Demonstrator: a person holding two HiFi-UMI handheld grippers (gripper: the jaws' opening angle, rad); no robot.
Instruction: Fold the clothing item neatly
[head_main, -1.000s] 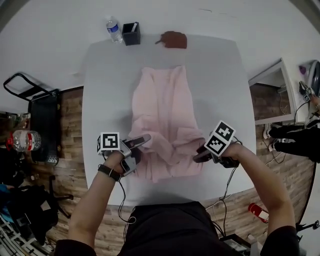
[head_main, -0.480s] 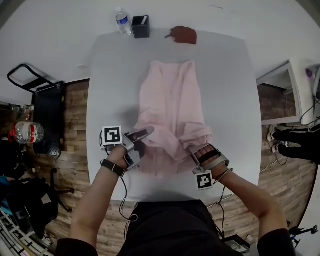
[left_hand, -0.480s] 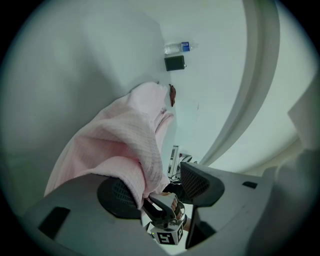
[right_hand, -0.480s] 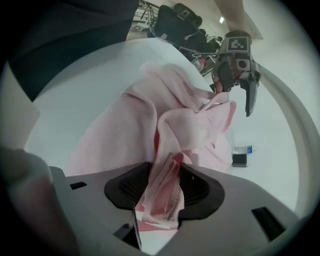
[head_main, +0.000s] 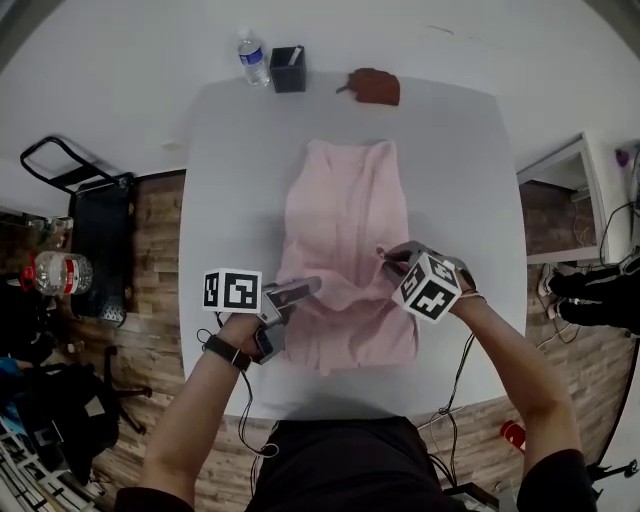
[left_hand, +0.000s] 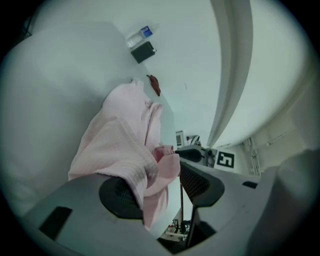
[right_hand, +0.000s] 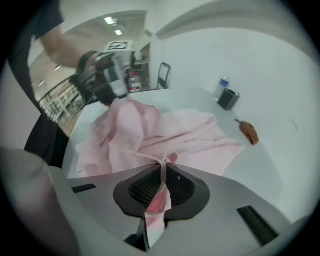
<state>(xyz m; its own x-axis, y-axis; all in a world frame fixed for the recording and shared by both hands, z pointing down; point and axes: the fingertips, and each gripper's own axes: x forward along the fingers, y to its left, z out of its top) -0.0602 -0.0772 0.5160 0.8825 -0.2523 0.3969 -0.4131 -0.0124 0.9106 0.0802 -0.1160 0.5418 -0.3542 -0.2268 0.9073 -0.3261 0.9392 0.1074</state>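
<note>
**Pink garment** (head_main: 345, 200) on the white table (head_main: 230, 200), its long axis running from the table's near edge to its far edge. We find both grippers over the table's near half. The left gripper (head_main: 305, 290), jaws half apart, holds a bunched fold at near-left. The right gripper (head_main: 385, 258), jaws closing on a thin pinch of cloth, sits slightly farther in. We judge the free cloth lies beyond both, toward the far edge, where a bottle (head_main: 254, 55), black holder (head_main: 288, 70) and brown object (head_main: 375, 87) sit.

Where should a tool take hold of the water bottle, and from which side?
Grip the water bottle around its middle, coming from the left. It stands upright, and the black cup stands close on its right, so the left side is likely the freer one.
</note>
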